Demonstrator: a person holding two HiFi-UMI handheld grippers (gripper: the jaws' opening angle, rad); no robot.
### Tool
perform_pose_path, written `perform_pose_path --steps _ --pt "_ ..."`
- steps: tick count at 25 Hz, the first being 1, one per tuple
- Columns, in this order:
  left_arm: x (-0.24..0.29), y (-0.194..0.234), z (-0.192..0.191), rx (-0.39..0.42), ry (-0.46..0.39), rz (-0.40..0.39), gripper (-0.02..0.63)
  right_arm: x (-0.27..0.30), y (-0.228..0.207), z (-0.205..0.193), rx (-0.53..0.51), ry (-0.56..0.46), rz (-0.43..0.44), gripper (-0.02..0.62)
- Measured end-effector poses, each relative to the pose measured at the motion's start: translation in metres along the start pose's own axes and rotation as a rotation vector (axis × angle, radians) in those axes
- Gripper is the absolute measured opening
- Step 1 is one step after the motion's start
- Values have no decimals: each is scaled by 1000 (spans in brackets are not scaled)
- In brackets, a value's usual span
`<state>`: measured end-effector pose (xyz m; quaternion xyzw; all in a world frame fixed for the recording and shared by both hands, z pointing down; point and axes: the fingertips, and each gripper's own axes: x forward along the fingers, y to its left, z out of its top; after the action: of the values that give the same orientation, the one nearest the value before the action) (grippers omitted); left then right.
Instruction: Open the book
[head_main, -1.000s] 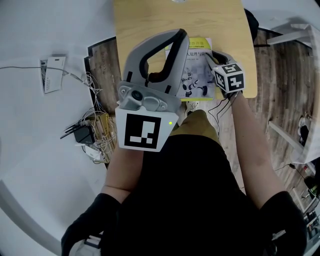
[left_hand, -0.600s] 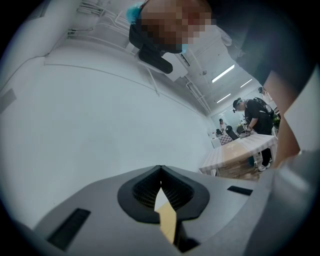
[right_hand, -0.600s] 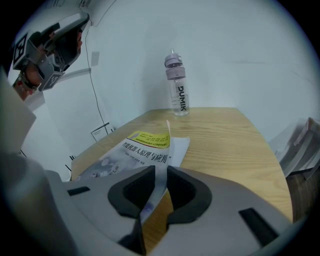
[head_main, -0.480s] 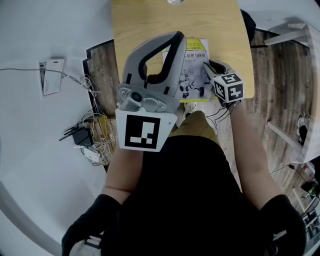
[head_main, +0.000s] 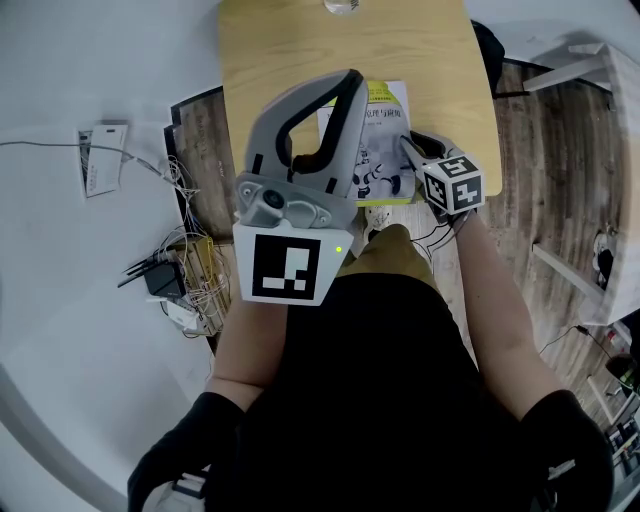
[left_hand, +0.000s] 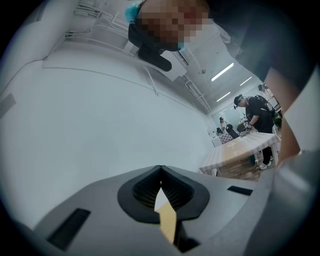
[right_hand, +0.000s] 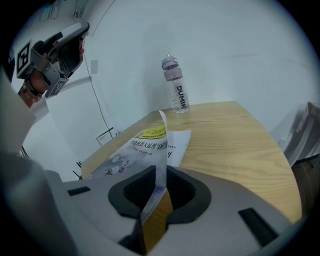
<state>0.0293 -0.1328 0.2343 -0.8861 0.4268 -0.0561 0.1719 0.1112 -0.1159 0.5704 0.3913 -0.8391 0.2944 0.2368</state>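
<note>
Wooden table (head_main: 300, 60) holds the book (head_main: 385, 130) near its front edge. Right gripper (right_hand: 161, 190) tilts down, its jaws just closing, pinching the lifted cover (right_hand: 145, 150); left gripper (left_hand: 160, 175) hangs level, jaws together, empty

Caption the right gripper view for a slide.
Right gripper, jaws just closing, pinches the lifted book cover; a bottle stands behind.

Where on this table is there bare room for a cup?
Bare wood lies between the book and the bottle, and from the book to the right edge of the table. The near edge is crowded by the book and the right gripper.
</note>
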Motion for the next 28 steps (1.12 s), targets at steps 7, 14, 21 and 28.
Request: perform_pose_path --steps 7,14,21,28 --pt "-2 -6 4 27 1 7 9 -6 1 -7 0 10 25 74" --pt "1 -11 6 33 5 17 9 -5 -2 -9 -17 31 9 61" --pt "2 -14 7 49 17 27 9 -9 3 -4 -90 25 -7 30" --pt "-7 -10 11 59 28 66 9 -21 8 7 -70 -46 -8 29"
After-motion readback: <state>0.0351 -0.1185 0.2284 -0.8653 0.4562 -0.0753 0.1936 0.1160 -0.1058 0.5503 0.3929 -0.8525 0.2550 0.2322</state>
